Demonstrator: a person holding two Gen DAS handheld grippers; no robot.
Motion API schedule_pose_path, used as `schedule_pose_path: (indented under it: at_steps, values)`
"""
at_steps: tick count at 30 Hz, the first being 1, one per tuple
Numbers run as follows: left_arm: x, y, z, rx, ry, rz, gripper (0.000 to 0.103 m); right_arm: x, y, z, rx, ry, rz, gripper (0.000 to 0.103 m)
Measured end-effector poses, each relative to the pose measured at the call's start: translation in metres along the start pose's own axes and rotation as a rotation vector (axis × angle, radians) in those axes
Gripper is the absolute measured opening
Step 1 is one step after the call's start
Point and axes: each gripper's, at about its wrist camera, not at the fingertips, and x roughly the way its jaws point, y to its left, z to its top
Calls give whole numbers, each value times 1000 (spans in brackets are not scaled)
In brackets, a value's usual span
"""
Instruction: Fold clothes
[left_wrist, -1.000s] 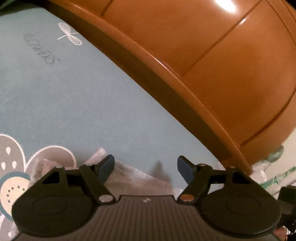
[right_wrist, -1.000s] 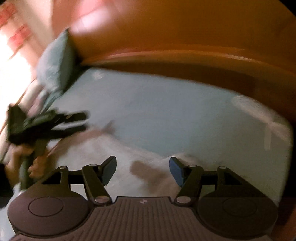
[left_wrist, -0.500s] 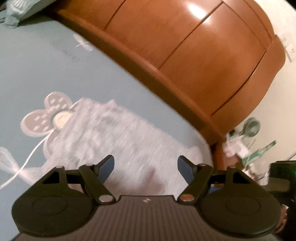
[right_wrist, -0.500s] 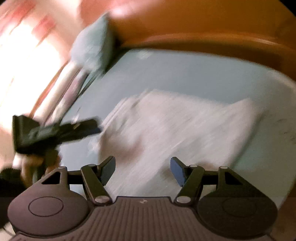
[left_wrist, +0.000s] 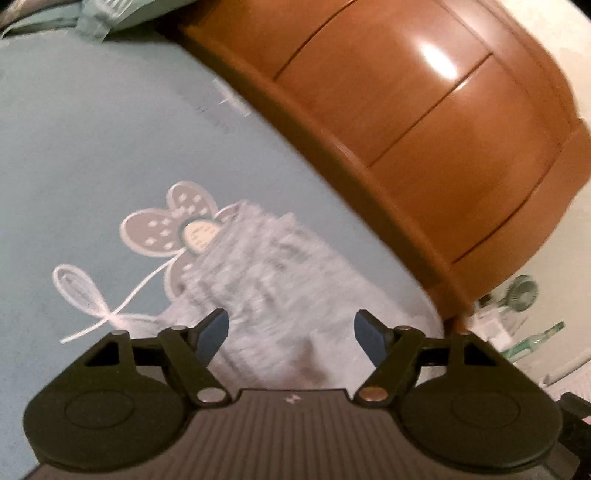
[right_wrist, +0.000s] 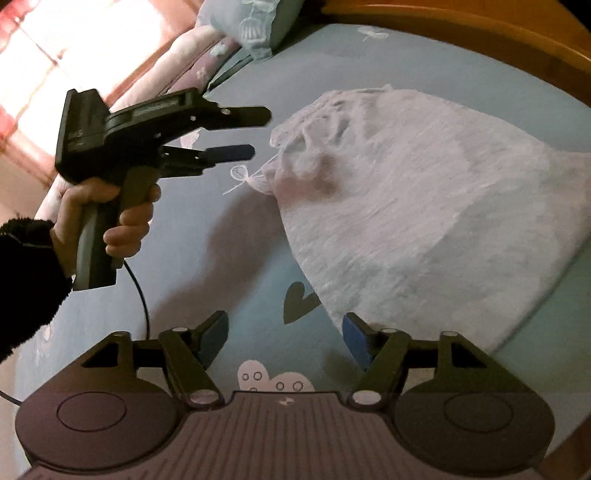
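A light blue bed sheet printed with flowers and hearts (right_wrist: 229, 258) is bordered by a curved orange-brown wooden headboard (left_wrist: 424, 155). A pale grey fuzzy garment (right_wrist: 424, 206) is laid flat on the sheet. The left gripper (right_wrist: 242, 134) is held by a hand (right_wrist: 107, 218) above the sheet, jaws spread and empty. The right gripper (right_wrist: 284, 338) is likewise seen spread, nothing gripped.

You have a bed (right_wrist: 240, 277) with a pale blue flower-printed sheet. A light grey garment (right_wrist: 424, 206) lies spread flat on it toward the wooden headboard (left_wrist: 424, 129) edge; a pillow (right_wrist: 255, 22) sits at the far corner.
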Motion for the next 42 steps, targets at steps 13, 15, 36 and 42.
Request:
schedule_pose_path:
  at_steps: [13,15,36,42]
  values:
    - [-2,26,-13,-99,-28,113,74,-7,-6,-19,84,23,-81,76]
    - [0,29,-7,-108,-48,71,74,-7,-5,-20,82,17,-83,76]
    - [42,13,-19,-3,1,212,77,-7,-4,-21,111,-17,-140,81]
    - [11,-11,-37,80,19,262,78,4,-3,-36,107,70,-180,82]
